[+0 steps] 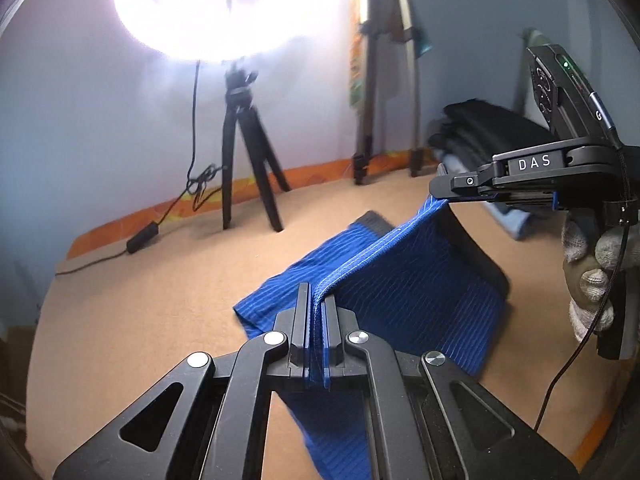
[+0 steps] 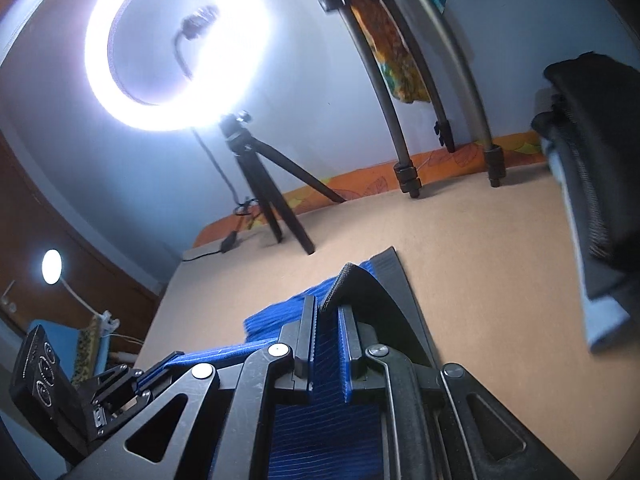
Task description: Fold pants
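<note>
Pants (image 1: 400, 280), blue with thin pale stripes and a dark grey waistband, hang stretched between the two grippers above the tan worktop (image 1: 160, 320). Part of the cloth is lifted; the rest lies crumpled on the worktop below, near its middle.

The left gripper (image 1: 318, 312) has its jaws closed on a fold of the blue fabric, the cloth pinched tight between the two fingers. From there a taut folded edge runs up and to the right to the right gripper (image 1: 440, 196), whose jaws are clamped on the far end of that edge, close to the grey waistband. A gloved hand (image 1: 592, 280) holds the right gripper's handle. In the right wrist view the right gripper (image 2: 328, 320) grips blue cloth and the thick grey band together.

Around the pants the worktop is bare tan surface to the left and front. At the back edge stand a small black tripod (image 1: 248, 168) carrying a ring light (image 1: 224, 8), its cable (image 1: 192, 184) trailing along the rear left, and the legs of a taller stand (image 1: 384, 100). At the rear right sits a pile of dark folded clothes (image 1: 492, 128), well apart from the lifted pants. An orange patterned strip (image 1: 320, 176) borders the worktop along the blue wall.
</note>
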